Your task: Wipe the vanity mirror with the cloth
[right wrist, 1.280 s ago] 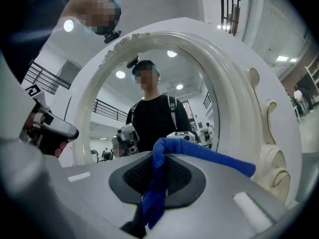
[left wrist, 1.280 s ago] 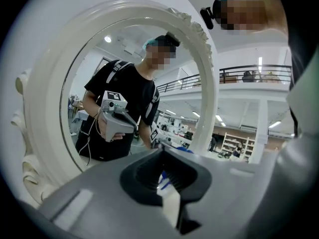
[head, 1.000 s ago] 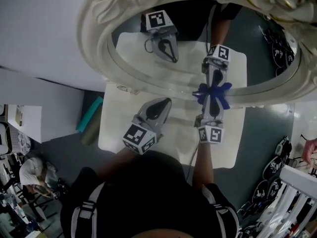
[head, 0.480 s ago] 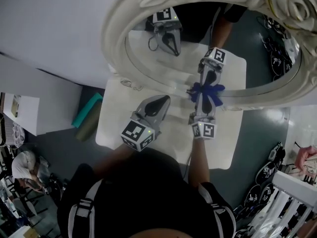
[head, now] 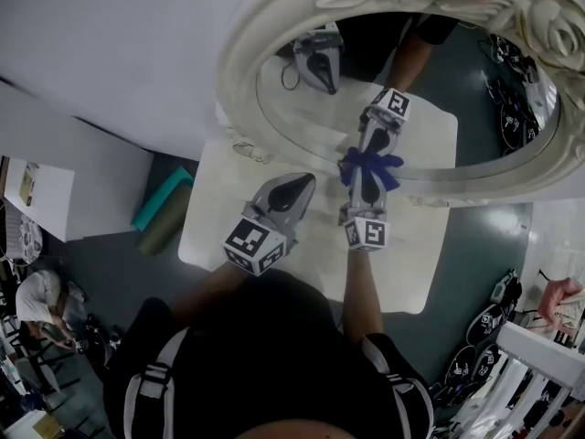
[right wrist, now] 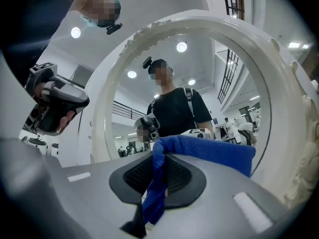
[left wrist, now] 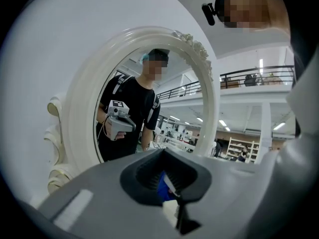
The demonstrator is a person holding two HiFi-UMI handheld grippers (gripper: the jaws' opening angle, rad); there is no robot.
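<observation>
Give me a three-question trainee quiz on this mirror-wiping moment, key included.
1. True or false: the left tool grips the cloth.
2. The cloth is: A white, B blue, C green.
3. Fill in: the ____ tool reaches the vanity mirror.
Key: 1 false; 2 B; 3 right, since the right tool holds the cloth against the glass.

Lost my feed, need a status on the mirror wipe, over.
Right gripper shut on blue cloth, cloth against vanity mirror near lower rim. Left gripper shut, empty, off the glass. Nothing in the way.
</observation>
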